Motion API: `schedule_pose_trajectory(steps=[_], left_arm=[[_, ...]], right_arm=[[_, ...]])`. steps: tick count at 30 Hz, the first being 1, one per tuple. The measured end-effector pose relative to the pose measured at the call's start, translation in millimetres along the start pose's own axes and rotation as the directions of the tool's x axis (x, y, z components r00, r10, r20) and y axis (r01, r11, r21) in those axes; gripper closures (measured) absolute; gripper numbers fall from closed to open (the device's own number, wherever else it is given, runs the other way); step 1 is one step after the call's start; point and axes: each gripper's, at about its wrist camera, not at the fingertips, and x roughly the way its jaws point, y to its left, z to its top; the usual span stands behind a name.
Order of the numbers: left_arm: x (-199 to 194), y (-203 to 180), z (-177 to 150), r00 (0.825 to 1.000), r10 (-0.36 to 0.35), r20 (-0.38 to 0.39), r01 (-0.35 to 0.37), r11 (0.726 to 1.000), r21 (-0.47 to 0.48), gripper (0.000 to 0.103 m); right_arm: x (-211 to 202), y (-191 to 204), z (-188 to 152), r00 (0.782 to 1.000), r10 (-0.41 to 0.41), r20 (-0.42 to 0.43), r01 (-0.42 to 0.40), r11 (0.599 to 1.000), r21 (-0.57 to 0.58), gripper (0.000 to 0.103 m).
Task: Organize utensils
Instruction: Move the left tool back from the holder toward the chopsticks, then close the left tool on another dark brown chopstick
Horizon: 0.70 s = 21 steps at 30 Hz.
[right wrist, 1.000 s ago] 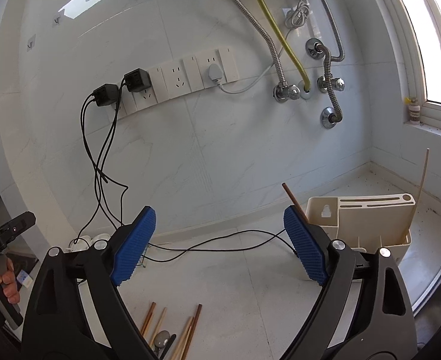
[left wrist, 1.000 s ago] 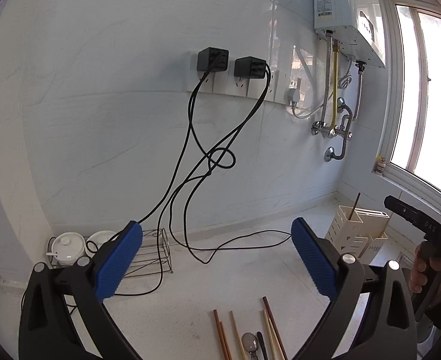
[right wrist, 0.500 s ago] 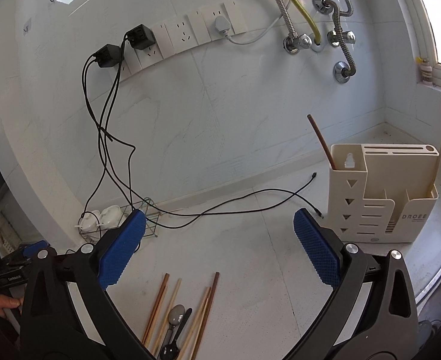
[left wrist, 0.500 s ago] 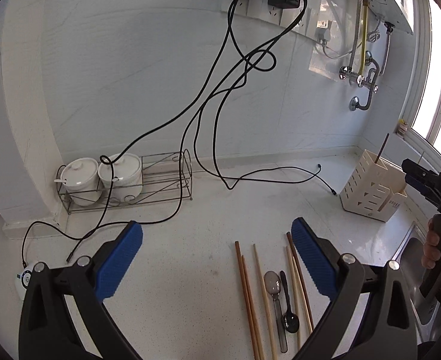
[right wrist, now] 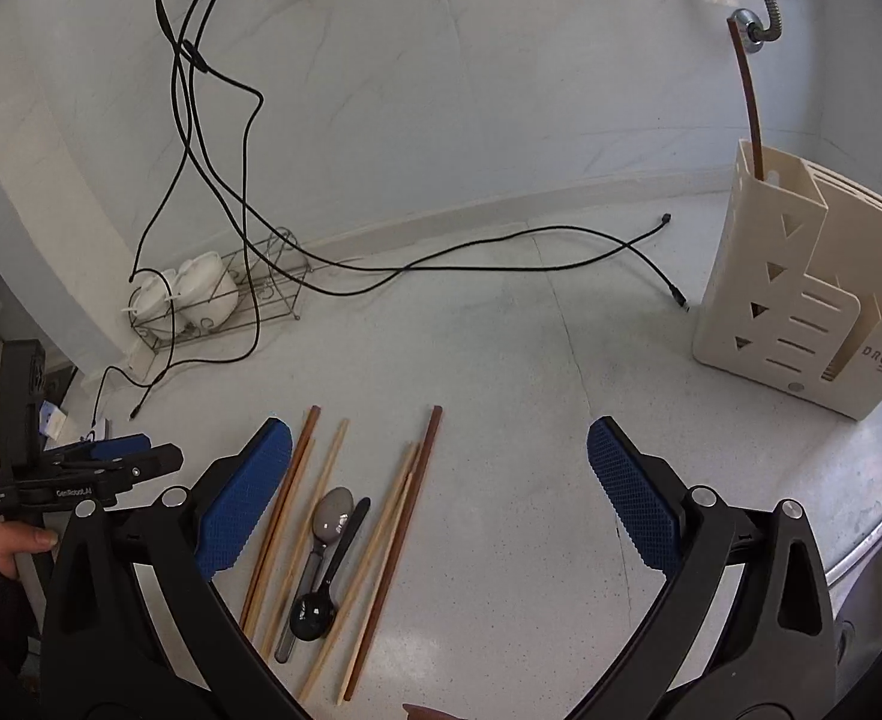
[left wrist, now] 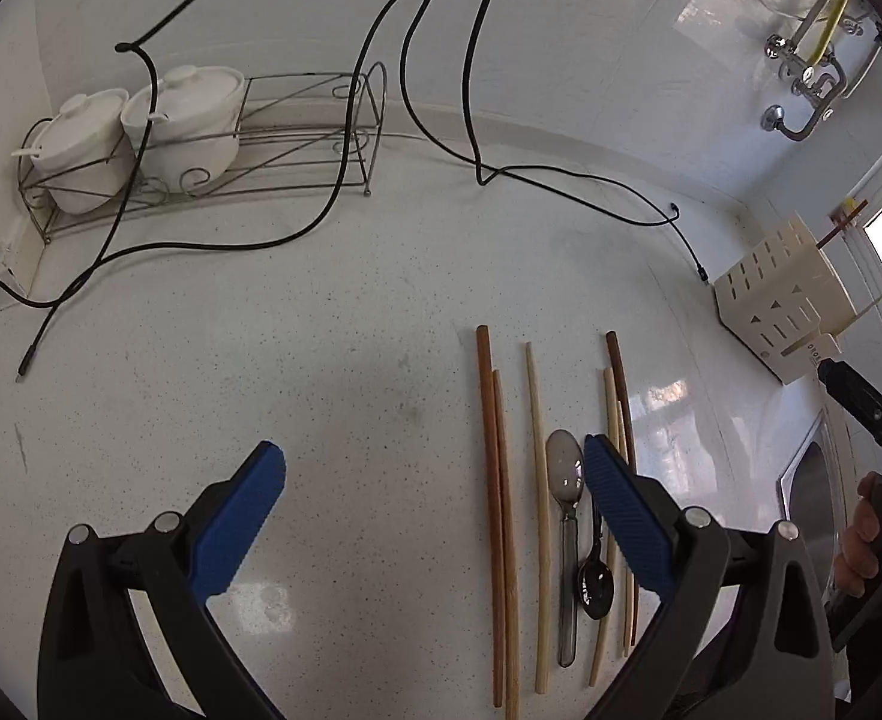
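Several wooden chopsticks (left wrist: 492, 480), brown and pale, lie side by side on the white counter. Among them are a grey spoon (left wrist: 564, 468) and a black spoon (left wrist: 596, 585). My left gripper (left wrist: 432, 462) hangs open above the counter, its right finger over the spoons. In the right wrist view the same chopsticks (right wrist: 423, 462), grey spoon (right wrist: 333, 516) and black spoon (right wrist: 315, 615) sit low between the fingers of my right gripper (right wrist: 439, 438), which is wide open and holds nothing. A cream utensil holder (right wrist: 783, 300) stands at the right with one brown chopstick (right wrist: 747, 90) upright in it.
A wire rack (left wrist: 297, 138) with two white lidded pots stands against the back wall. Black cables (left wrist: 321, 210) trail across the counter. A metal sink rim (right wrist: 873, 516) runs along the right edge. The other hand-held gripper (right wrist: 111, 462) shows at far left.
Both grippers have tipped downward and sunk toward the counter, so the utensils now fill the lower view. The right jaws have spread a little wider.
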Motion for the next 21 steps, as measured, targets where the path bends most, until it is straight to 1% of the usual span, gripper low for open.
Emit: schedule_pose_trajectory(steps=[3, 11, 18, 21], left_arm=[[17.4, -1.7, 1.5, 0.998, 0.024, -0.053, -0.023, 1.0, 0.017, 0.005], [42.3, -12.4, 7.5, 0.992, 0.055, -0.111, -0.047, 0.996, 0.076, 0.005], [61.4, -17.0, 11.6, 0.983, 0.106, -0.149, -0.088, 0.989, 0.123, 0.005], [70.0, -17.8, 12.5, 0.976, 0.14, -0.168, -0.116, 0.983, 0.142, 0.005]], right_arm=[[9.6, 2.1, -8.1, 0.999, -0.024, -0.032, 0.023, 1.0, -0.015, 0.008], [37.7, 0.7, -22.2, 0.991, -0.075, -0.112, 0.075, 0.997, 0.0, 0.008], [63.9, 7.9, -33.0, 0.972, -0.114, -0.205, 0.113, 0.993, -0.014, 0.009], [67.9, 12.5, -36.6, 0.969, -0.122, -0.216, 0.117, 0.993, -0.033, 0.009]])
